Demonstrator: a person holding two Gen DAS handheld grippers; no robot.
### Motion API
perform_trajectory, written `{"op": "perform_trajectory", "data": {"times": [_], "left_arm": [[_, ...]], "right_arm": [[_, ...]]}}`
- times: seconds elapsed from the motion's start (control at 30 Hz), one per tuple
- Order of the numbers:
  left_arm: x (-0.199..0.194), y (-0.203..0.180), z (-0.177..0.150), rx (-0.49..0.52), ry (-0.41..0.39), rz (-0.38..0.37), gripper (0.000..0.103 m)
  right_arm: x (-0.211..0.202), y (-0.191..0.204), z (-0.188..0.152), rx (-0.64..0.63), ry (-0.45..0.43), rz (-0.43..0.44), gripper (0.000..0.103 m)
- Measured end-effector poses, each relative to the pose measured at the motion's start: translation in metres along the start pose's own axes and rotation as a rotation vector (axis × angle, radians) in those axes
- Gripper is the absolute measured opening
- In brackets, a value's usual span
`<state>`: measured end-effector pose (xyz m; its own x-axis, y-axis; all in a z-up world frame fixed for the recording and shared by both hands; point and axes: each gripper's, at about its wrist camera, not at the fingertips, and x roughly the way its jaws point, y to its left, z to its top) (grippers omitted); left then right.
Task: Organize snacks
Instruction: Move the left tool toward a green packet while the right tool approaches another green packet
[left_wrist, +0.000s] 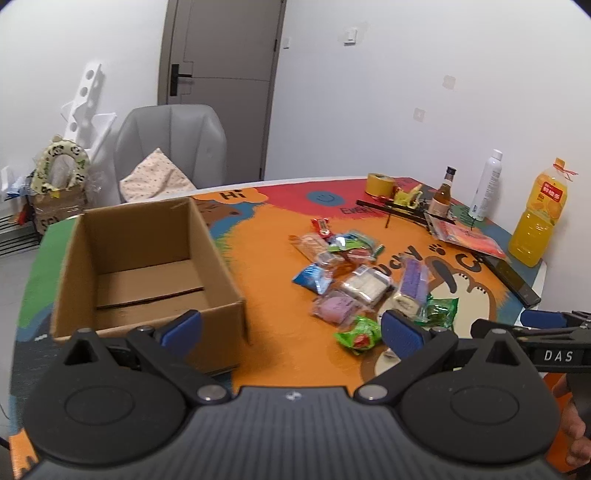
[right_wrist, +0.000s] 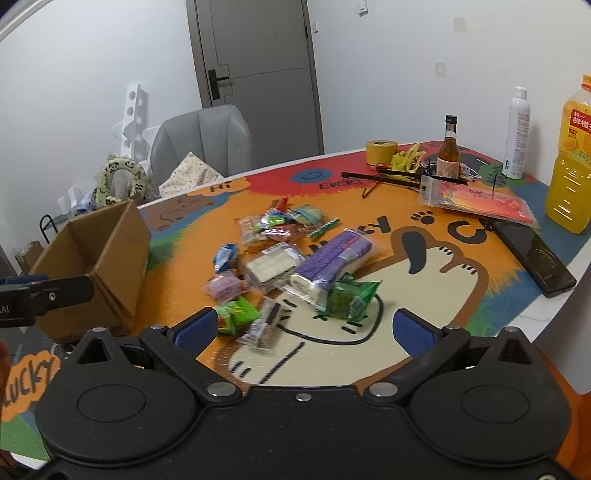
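Note:
A pile of wrapped snacks (left_wrist: 354, 280) (right_wrist: 288, 262) lies on the colourful table mat, among them a purple-and-white pack (right_wrist: 332, 262), a green packet (right_wrist: 349, 299) and a pink one (right_wrist: 223, 287). To its left stands an open cardboard box (left_wrist: 147, 266) (right_wrist: 99, 258), nothing visible inside. My left gripper (left_wrist: 291, 328) hovers open between box and pile, holding nothing. My right gripper (right_wrist: 303, 328) is open too, just short of the nearest snacks; a clear wrapped bar (right_wrist: 264, 326) lies between its blue pads.
At the table's far right stand an orange juice bottle (right_wrist: 570, 158), a white spray can (right_wrist: 516, 133), a small brown bottle (right_wrist: 448, 151), a yellow tape roll (right_wrist: 381, 151) and a black phone (right_wrist: 532, 258). A grey chair (left_wrist: 170, 147) sits behind the table.

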<state>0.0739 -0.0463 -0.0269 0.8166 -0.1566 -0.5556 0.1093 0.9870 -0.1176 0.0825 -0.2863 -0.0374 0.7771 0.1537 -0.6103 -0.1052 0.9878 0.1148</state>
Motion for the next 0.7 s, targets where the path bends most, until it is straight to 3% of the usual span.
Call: {"op": "perform_trajectory", "data": {"times": [0.53,0.7], "left_arm": [[0.061,-0.034,-0.004,0.008,0.080,-0.056,0.095],[0.083,-0.042,-0.004,0.008,0.117,-0.077,0.092]], "right_arm": [[0.037,-0.033,-0.003,0.060,0.030,0.011,0.102],[0.051,-0.044,-0.004,0.083,0.045,0.018,0.096]]}}
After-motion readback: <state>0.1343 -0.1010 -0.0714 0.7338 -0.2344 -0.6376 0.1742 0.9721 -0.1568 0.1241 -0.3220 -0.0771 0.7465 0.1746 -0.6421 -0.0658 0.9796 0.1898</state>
